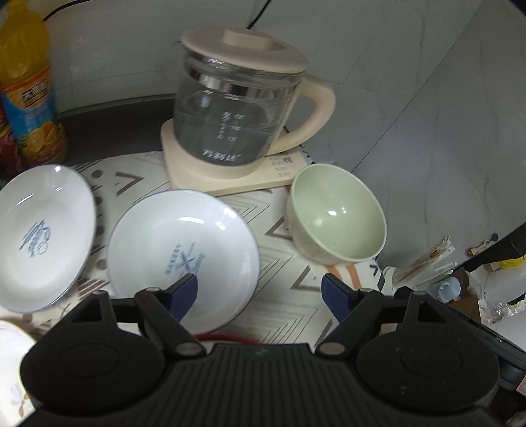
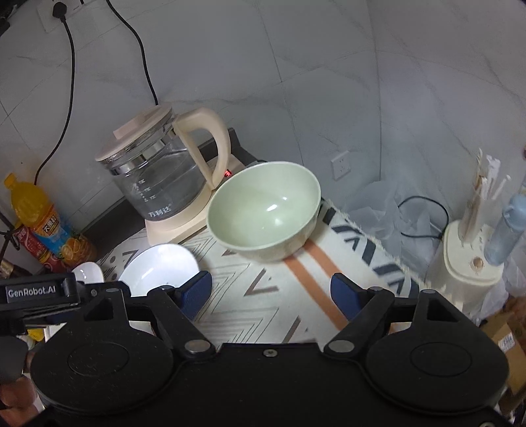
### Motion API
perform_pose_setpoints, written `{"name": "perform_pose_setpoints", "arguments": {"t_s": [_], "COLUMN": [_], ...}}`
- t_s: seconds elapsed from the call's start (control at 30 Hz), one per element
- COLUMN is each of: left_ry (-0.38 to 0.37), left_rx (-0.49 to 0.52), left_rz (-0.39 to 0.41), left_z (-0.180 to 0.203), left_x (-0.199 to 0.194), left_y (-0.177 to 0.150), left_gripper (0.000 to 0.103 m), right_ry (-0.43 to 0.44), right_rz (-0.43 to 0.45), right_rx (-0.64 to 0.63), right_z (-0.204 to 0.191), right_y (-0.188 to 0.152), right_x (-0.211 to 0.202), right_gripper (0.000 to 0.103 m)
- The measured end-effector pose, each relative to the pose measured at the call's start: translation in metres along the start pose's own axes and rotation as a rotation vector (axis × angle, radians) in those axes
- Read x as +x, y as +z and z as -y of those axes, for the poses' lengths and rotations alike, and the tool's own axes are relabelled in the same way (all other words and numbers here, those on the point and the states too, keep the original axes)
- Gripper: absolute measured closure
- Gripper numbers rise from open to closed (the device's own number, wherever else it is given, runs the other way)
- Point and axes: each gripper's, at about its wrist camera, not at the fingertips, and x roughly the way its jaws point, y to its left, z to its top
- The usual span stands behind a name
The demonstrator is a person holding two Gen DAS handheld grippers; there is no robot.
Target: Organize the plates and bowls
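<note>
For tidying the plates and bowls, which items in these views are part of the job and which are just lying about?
Job items: two white plates; green bowl; patterned dish at lower left.

Lying about: glass kettle, orange drink bottle, chopstick holder, blue bottle, wall plug.

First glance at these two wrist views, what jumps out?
The glass kettle with its cream lid and handle stands at the back of the patterned mat. The pale green bowl sits just in front of its base, and two white plates with blue print lie to the left. Both claws hover open, holding nothing.
</note>
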Motion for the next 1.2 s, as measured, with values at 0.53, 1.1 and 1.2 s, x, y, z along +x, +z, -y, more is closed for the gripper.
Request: {"name": "perform_pose_setpoints", "arguments": {"t_s": [0.53, 1.1, 1.2], "left_ry": [0.028, -0.01, -0.008], "left_rx": [-0.033, -0.075, -0.098], "left_rz": [0.009, -0.101, -0.122], "left_z": [0.023, 0.044, 0.044], "left_x": [0.058, 0.14, 0.149], "left_y": [0.029, 0.041, 0.041], "left_gripper": [0.024, 0.063, 0.078], "right_ry": [0.033, -0.004, -0.004], "right_rz": [-0.03, -0.143, -0.155], "right_rx": [0.034, 0.108, 0.121], "right_z": [0.033, 0.052, 0.052], "right_y": [0.033, 0.044, 0.043], "right_x": [0.059, 0.128, 0.134], "right_gripper": [0.03, 0.068, 0.069]}}
